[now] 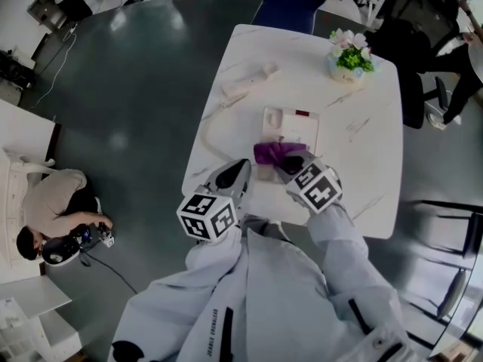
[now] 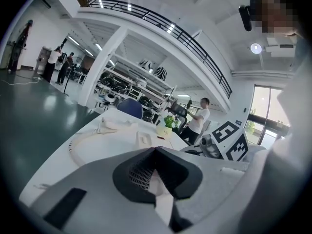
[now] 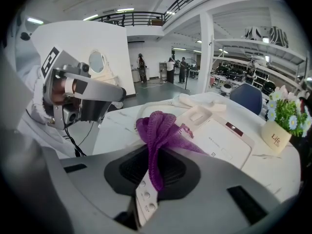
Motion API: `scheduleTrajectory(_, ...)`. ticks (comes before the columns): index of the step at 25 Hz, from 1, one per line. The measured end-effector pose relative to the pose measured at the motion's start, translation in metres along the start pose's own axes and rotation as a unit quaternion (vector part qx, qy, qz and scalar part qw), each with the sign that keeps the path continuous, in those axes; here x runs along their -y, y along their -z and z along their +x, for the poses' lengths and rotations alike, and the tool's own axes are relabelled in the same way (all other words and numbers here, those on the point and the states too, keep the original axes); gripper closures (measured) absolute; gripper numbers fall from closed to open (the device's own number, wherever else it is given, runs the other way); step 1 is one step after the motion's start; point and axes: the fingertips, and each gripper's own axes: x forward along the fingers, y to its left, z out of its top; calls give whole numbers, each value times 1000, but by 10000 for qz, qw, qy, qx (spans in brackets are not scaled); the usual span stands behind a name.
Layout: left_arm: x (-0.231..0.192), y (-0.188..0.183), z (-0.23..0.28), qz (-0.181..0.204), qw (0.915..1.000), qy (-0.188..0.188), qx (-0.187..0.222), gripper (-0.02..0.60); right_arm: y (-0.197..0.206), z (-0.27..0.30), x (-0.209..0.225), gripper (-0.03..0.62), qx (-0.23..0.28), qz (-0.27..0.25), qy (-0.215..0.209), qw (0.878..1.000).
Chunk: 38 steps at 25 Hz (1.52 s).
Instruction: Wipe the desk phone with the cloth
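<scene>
The right gripper (image 3: 158, 152) is clenched on the purple cloth (image 3: 157, 126), which bunches above its jaws and drapes onto the near end of the desk phone (image 1: 293, 127). The phone base lies around the middle of the bench (image 1: 362, 164). Its handset (image 1: 249, 80) lies off the cradle near the far left corner, its cord looping along the left edge. The left gripper (image 2: 156, 152) hangs at the near edge, jaws pressed together with nothing between them. A flower pot (image 1: 349, 57) stands at the far right corner.
</scene>
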Motion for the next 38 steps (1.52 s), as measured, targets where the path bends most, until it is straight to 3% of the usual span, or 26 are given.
scheduleTrajectory(38, 9, 14, -21, -21, 9998, -184, 80, 583, 30, -3, -51, 557, -340, -4, -642, 9974)
